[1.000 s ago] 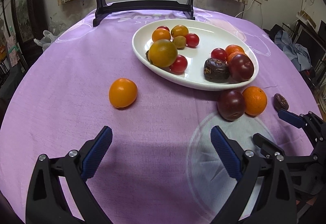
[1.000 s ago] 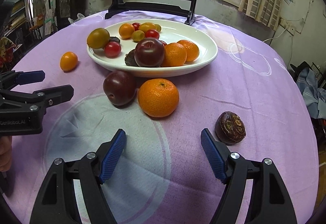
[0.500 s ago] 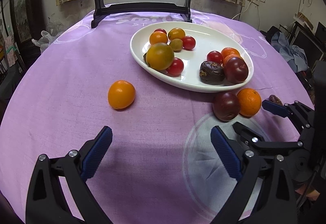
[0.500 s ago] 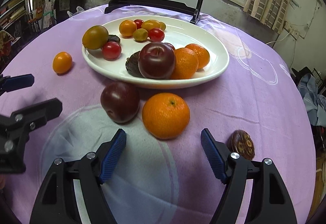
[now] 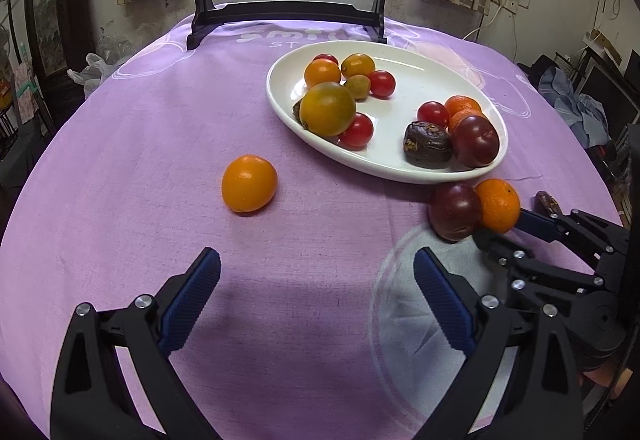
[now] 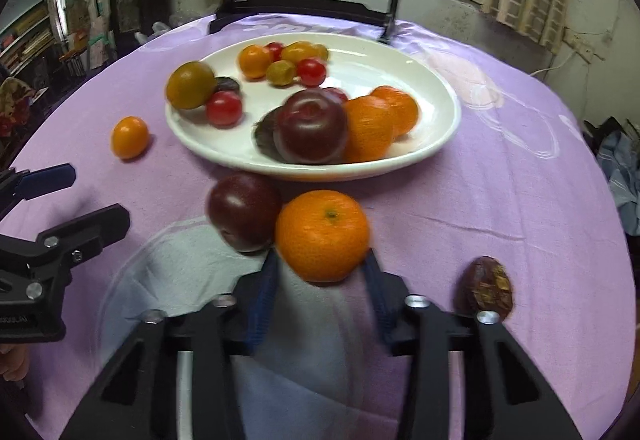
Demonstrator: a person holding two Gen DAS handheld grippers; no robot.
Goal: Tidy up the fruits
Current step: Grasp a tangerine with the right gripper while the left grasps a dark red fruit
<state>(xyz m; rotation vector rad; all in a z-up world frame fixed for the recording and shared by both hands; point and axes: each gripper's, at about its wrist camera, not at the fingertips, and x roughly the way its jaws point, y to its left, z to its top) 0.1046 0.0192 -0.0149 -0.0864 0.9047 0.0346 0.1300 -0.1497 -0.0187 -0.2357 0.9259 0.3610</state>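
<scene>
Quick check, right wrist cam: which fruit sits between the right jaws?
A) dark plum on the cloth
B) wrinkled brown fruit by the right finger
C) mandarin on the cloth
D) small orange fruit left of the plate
C: the right gripper has its jaws closing on either side of the mandarin; the dark plum sits just left of it, outside the jaws, and the wrinkled brown fruit lies off to the right.

the tablecloth (image 5: 120, 199) is matt woven purple cloth. the plate (image 5: 400, 169) looks like glossy white ceramic. the plums (image 6: 244, 211) have smooth shiny skin, the orange (image 6: 322, 234) a dimpled peel. the gripper pads (image 5: 192, 298) are ribbed blue rubber on matt black plastic.
</scene>
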